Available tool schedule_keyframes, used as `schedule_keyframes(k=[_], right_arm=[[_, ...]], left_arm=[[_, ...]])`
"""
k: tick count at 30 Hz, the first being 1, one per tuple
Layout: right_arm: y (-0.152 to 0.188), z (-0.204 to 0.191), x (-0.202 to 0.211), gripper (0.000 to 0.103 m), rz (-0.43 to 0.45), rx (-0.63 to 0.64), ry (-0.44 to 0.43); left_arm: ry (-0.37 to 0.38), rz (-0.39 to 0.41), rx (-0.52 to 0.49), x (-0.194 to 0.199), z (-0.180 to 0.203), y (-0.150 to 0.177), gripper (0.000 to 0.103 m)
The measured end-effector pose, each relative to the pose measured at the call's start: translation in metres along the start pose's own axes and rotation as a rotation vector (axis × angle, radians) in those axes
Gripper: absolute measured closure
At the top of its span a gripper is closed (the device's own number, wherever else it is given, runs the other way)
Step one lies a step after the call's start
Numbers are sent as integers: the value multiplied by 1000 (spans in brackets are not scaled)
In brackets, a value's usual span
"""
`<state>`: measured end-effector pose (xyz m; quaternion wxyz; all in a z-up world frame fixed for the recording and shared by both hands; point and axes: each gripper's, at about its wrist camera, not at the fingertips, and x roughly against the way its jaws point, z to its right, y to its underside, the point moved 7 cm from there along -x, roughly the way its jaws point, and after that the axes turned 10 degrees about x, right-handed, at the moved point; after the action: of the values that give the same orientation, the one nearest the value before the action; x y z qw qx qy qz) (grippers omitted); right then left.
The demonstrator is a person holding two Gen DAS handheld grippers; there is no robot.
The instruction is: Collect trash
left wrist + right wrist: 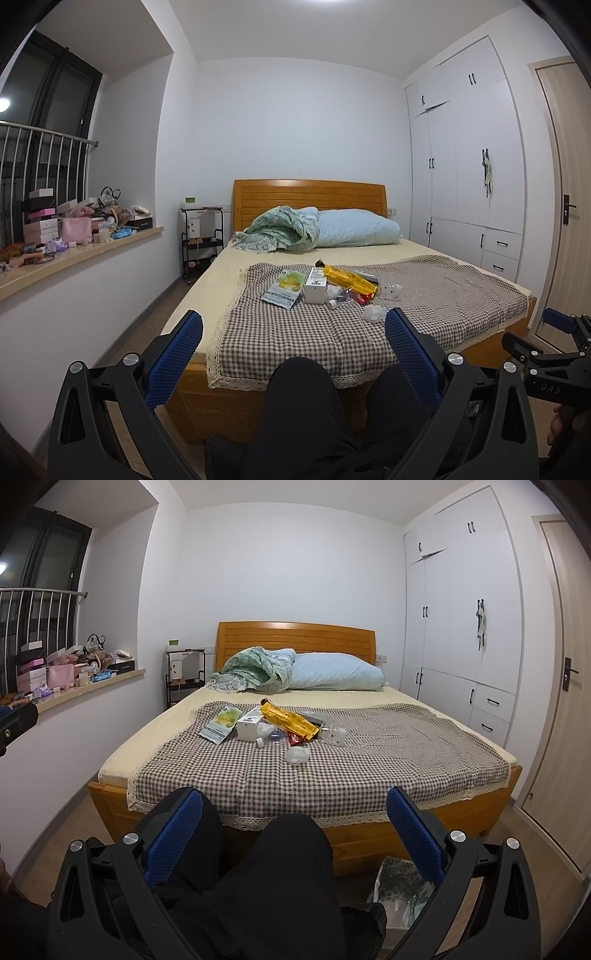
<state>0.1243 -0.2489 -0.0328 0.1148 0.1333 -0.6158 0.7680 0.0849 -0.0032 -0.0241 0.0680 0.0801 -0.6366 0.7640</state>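
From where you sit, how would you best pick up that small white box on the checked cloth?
Probably across the white box at its two long side faces, coming down from above. It lies flat, its near end facing us. The green packet lies left and wrappers crowd its right, so lead with the open right gripper toward the near end.

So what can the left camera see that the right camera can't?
Only the left wrist view shows the right gripper from the side, at the picture's right edge, and a hand behind it.

Only the right wrist view shows the leaf-patterned bag on the floor by the bed, plus a dark part at the left edge, likely the other gripper.

Both show the checked cloth on the bed, the trash pile with the yellow wrapper and white box, the wardrobe, and the person's dark-trousered knees.
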Motion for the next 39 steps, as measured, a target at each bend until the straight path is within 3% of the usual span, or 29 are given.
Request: schedule_keyframes(k=[11, 18, 29, 39], right_arm=[[-10, 12, -61, 7, -54, 3, 5], [-12, 12, -138, 7, -122, 1, -24], [-9, -1, -252, 7, -235, -18, -101], [-18, 9, -326, 7, -264, -19, -66]], left_arm=[[13, -124, 16, -79, -4, 9, 7], [54, -161, -10, -140, -15, 17, 7], [-16, -258, 6, -267, -35, 32, 7], [-63, -335, 28, -361, -45, 49, 7]])
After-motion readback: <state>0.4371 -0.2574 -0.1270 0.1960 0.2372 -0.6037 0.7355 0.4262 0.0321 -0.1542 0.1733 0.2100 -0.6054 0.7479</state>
